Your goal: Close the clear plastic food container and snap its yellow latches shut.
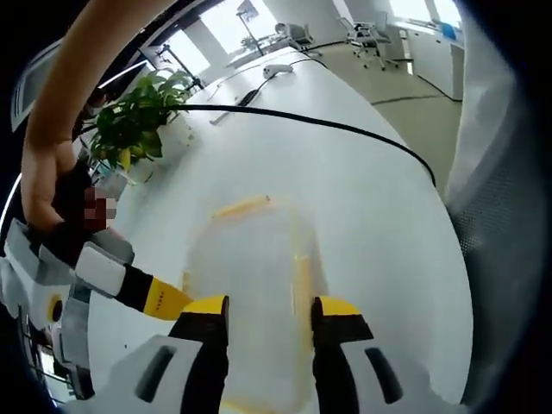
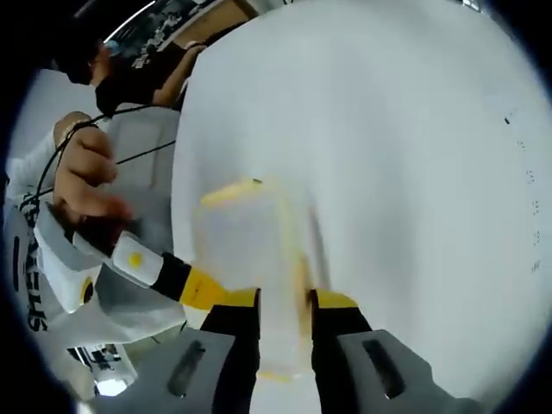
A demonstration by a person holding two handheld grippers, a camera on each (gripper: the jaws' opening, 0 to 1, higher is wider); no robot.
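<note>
The left tool (image 1: 270, 310) has its two black, yellow-tipped jaws spread, rising on either side of the near part of a clear, rectangular plastic food container (image 1: 250, 285) that sits on the white worktop (image 1: 362, 198). Whether the jaws touch the container cannot be told through the blur. A yellow latch (image 1: 242, 207) lies along the container's far edge and another yellow latch (image 1: 302, 289) runs along its side, just beside the left tool's right-hand jaw. In the left gripper view the right tool (image 1: 164, 297) reaches in at the left edge, held by a hand (image 1: 43, 185), its yellow tip just beside the container. Farther back on the worktop stand a leafy green potted plant (image 1: 138, 121) and a black cable (image 1: 328, 125).

The right tool (image 2: 285, 315) also has its jaws parted, rising at the container (image 2: 250, 259), with the side latch (image 2: 301, 289) just inside its right-hand jaw. In this view the far latch (image 2: 231, 191) shows too, and the other tool (image 2: 185, 285) comes in from the left in a hand (image 2: 86, 177).
</note>
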